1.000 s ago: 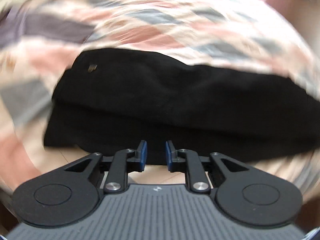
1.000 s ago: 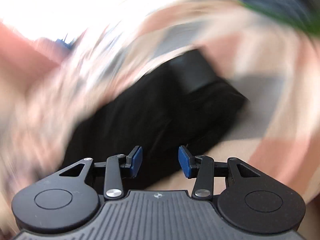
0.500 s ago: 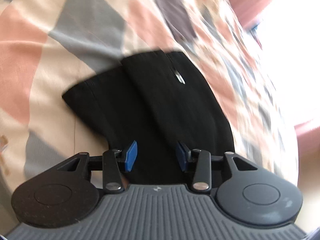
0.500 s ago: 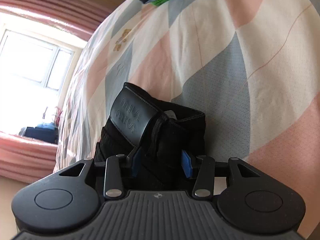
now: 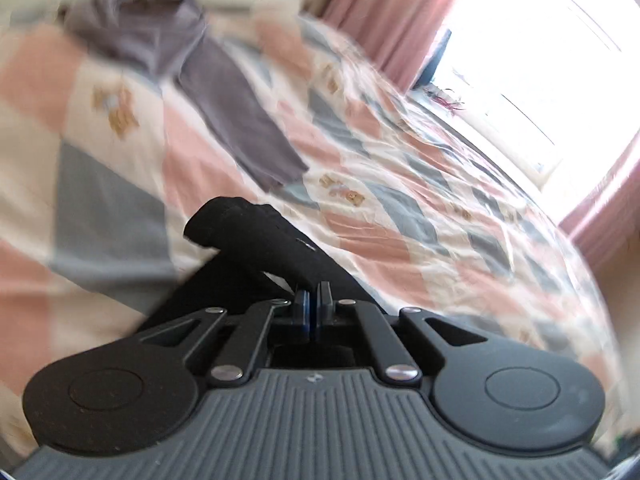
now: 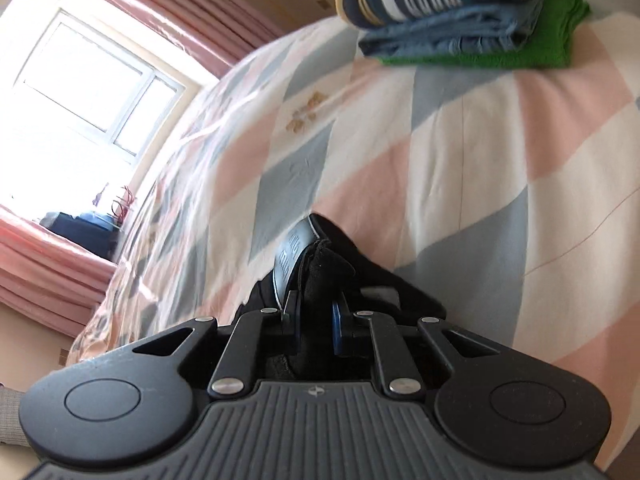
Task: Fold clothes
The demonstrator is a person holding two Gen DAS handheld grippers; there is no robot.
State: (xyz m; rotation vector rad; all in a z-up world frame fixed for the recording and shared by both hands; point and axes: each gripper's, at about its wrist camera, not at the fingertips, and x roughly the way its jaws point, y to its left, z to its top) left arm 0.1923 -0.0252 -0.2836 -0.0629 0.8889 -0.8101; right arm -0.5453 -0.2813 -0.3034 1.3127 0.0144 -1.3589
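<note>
A black garment [image 5: 256, 240] lies on a bed with a pink, white and grey-blue patchwork quilt [image 5: 400, 184]. My left gripper [image 5: 312, 304] is shut on the near edge of the black cloth, which rises in a fold toward the jaws. In the right wrist view the same black garment [image 6: 320, 272], with its lettered waistband [image 6: 290, 256], bunches up between the pads. My right gripper [image 6: 316, 312] is shut on that waistband end.
A grey-purple garment [image 5: 224, 96] sprawls on the quilt beyond the black one. A stack of folded clothes [image 6: 452, 12], striped, blue and green, sits at the far end of the bed. A bright window [image 6: 92, 76] with pink curtains [image 6: 168, 4] stands behind.
Both grippers were open over the black garment half a second ago. Now both have shut on it, the left on an edge, the right on the waistband end, and the cloth lifts.
</note>
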